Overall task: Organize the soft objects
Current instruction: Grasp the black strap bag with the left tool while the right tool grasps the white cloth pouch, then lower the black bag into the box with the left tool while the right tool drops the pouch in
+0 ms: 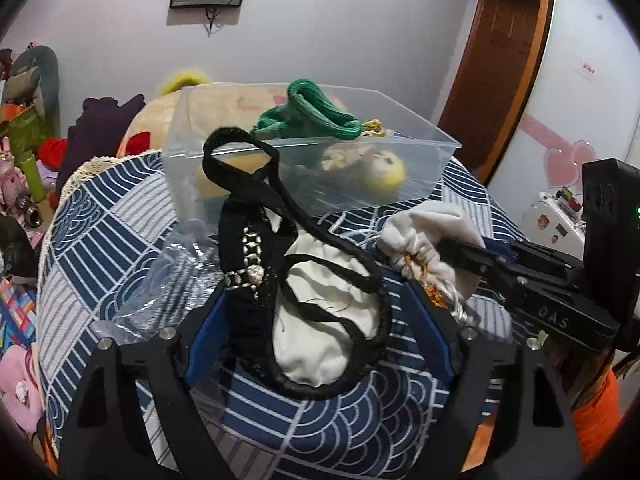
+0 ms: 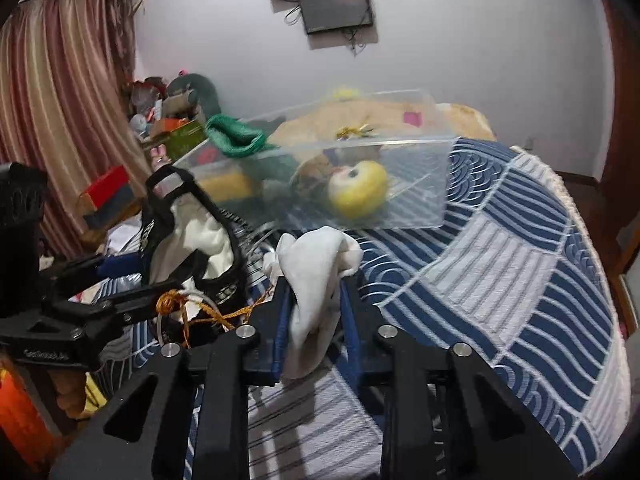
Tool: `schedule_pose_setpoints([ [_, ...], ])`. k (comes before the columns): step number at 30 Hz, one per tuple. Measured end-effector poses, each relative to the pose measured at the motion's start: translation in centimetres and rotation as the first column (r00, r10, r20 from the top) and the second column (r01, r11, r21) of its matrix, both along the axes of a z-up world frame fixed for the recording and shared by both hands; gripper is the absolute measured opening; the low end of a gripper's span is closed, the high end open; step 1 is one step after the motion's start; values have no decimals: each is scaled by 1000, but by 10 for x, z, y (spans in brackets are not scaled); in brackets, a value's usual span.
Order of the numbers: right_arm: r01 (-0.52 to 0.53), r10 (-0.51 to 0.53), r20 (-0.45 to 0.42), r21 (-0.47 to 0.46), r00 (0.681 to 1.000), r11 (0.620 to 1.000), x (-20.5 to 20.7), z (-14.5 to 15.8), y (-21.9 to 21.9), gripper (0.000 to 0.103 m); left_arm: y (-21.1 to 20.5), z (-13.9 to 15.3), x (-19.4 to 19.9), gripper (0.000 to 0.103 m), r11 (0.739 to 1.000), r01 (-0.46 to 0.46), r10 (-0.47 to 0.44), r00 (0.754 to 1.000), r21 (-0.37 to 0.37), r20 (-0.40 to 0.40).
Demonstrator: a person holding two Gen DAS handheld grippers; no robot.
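Observation:
A black-and-white pouch with black straps and a studded band (image 1: 320,312) lies between my left gripper's (image 1: 316,320) spread blue-padded fingers, which look open around it. It also shows in the right wrist view (image 2: 192,240). My right gripper (image 2: 314,296) is shut on a white drawstring pouch (image 2: 316,272). The white pouch (image 1: 428,240) also shows in the left wrist view, with the right gripper (image 1: 460,256) coming in from the right. A clear plastic bin (image 1: 420,148) holds a green knitted item (image 1: 312,108) and a yellow-headed doll (image 1: 384,164).
Everything sits on a round table with a blue-and-white patterned cloth (image 2: 500,260). A crumpled clear plastic bag (image 1: 176,272) lies left of the black pouch. Plush toys and clutter (image 1: 24,160) stand at the left, and a striped curtain (image 2: 60,100) hangs beyond.

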State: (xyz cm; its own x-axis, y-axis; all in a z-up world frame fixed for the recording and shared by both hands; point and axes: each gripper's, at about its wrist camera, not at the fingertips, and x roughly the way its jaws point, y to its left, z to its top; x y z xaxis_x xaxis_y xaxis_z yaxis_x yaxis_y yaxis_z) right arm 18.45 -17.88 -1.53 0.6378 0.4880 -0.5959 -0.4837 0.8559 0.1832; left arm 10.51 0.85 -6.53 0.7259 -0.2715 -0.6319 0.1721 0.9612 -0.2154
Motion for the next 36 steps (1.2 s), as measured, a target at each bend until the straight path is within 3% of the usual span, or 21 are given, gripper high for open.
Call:
schedule_pose_setpoints([
  [7, 107, -106, 65, -4, 992, 994, -7, 16, -29, 19, -10, -21, 18, 86, 1000, 9, -9, 996, -3, -87],
  [13, 128, -129, 61, 25, 990, 991, -7, 20, -40, 19, -28, -25, 15, 85, 997, 0, 5, 998, 75, -58],
  [21, 77, -79, 71, 30, 994, 997, -12, 25, -24, 19, -32, -10, 2, 27, 997, 40, -37, 999, 59, -39],
  [30, 46, -50, 123, 38, 991, 998, -16, 46, -15, 19, -7, 17, -11, 23, 1000, -14, 15, 999, -23, 43],
  [36, 40, -50, 180, 56, 982, 998, -12, 66, -8, 19, 8, 50, -18, 23, 999, -42, 46, 990, -31, 133],
])
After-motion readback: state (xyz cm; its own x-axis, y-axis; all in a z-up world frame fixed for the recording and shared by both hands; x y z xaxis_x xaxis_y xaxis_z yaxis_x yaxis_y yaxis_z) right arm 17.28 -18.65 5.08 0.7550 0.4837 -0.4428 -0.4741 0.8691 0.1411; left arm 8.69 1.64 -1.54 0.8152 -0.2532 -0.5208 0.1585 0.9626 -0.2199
